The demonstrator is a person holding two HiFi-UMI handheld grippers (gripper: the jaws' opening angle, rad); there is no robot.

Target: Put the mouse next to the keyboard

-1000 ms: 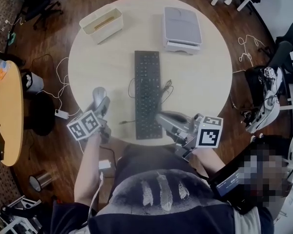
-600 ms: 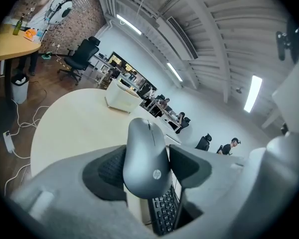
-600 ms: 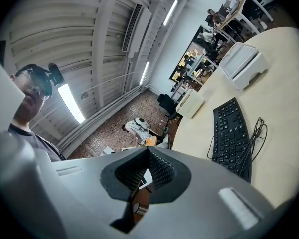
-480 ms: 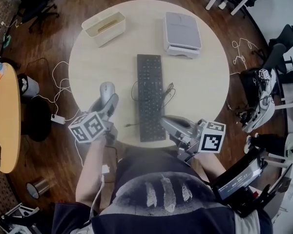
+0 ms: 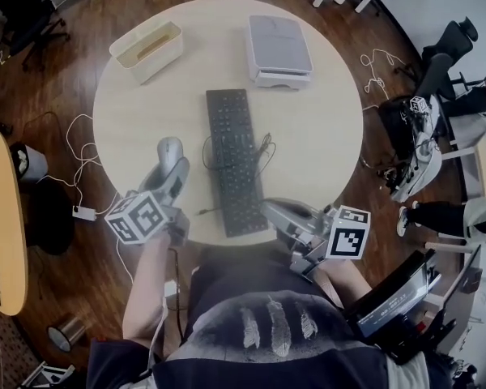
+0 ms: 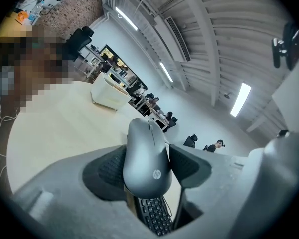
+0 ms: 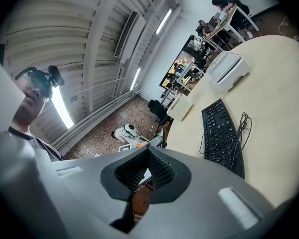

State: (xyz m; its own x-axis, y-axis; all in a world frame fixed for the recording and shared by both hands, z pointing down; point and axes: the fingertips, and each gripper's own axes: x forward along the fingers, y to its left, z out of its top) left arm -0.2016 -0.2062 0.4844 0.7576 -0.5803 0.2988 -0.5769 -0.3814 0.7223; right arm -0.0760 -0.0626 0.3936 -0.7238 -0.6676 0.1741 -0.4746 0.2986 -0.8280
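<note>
Head view: the left gripper [image 5: 172, 171] holds the grey mouse [image 5: 169, 149] over the round table [image 5: 324, 128], left of the black keyboard [image 5: 231, 156] and apart from it, while the right gripper [image 5: 274, 211] sits by the keyboard's near end. Left gripper view: the jaws are half spread, with both pads pressed on the mouse's sides. Right gripper view: the jaws are closed together on nothing.

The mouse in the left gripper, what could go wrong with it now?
1. The left gripper seems to pinch only the back part of the grey mouse. Its smooth shell could slip out or tip, and it might drop onto the table.
2. If the mouse swings too far sideways, it might bump the keyboard and push it crooked.
</note>
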